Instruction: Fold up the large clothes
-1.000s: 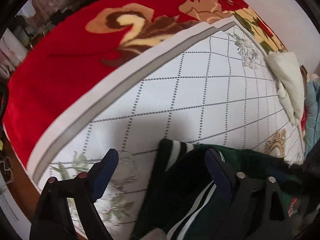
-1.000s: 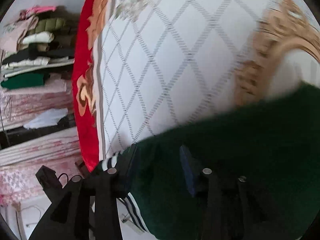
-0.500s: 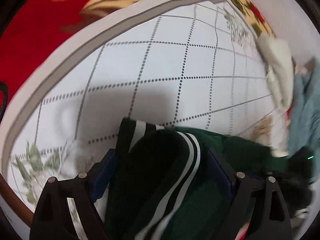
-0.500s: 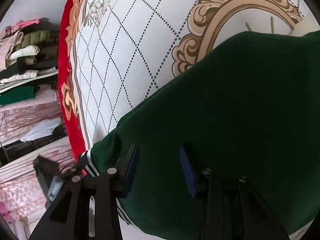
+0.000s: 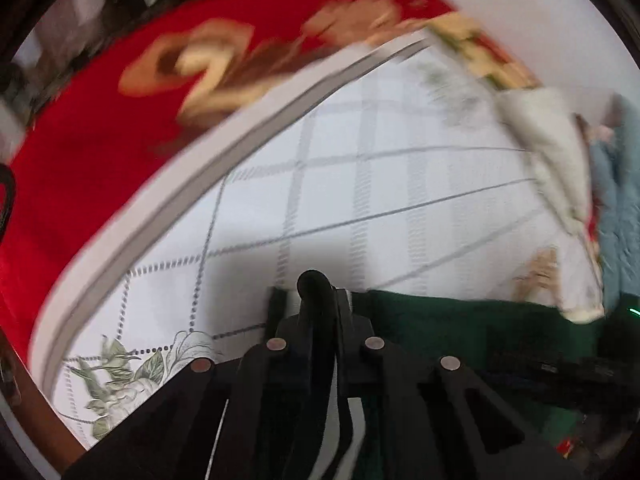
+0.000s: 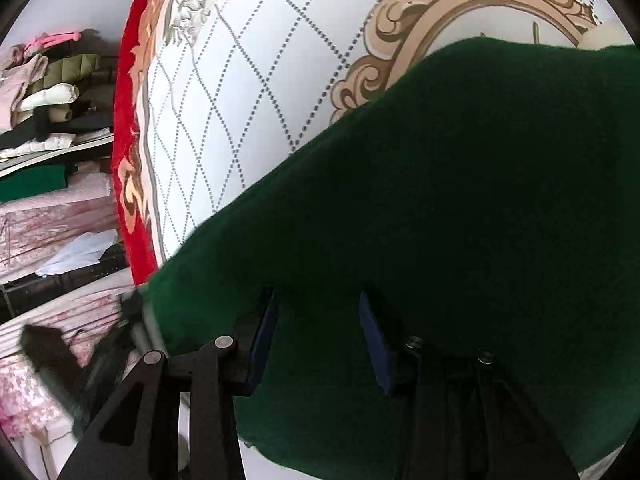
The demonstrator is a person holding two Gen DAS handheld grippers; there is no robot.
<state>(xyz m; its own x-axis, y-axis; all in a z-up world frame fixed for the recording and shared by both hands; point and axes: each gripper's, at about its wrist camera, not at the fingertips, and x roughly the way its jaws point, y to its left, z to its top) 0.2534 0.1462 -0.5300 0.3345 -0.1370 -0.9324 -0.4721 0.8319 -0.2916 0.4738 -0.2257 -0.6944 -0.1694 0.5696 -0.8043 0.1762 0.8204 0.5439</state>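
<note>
Left gripper point(image 5: 320, 300): fingers pinching the striped cuff of the green garment point(image 5: 460, 328).
Right gripper point(image 6: 316, 336): fingers spread, over the garment.
Bed sheet point(image 6: 240, 80): under the garment.

Dark green garment point(image 6: 440, 200), with a black-and-white striped trim point(image 5: 340, 432) at its edge. White bedspread point(image 6: 248, 80) crossed by dotted grey diamond lines, bordered by a grey band, printed with pale green leaf sprays and a tan scrolled oval frame point(image 6: 420, 12). Red blanket point(image 5: 100, 140) patterned in cream, tan and brown swirls. Cream-white cloth point(image 5: 552, 160) and pale blue fabric point(image 5: 616, 200) at the far side. Black gripper arms with dark blue pads point(image 6: 374, 344). Pink, olive, white and green clothes stacked on shelves point(image 6: 44, 92).
</note>
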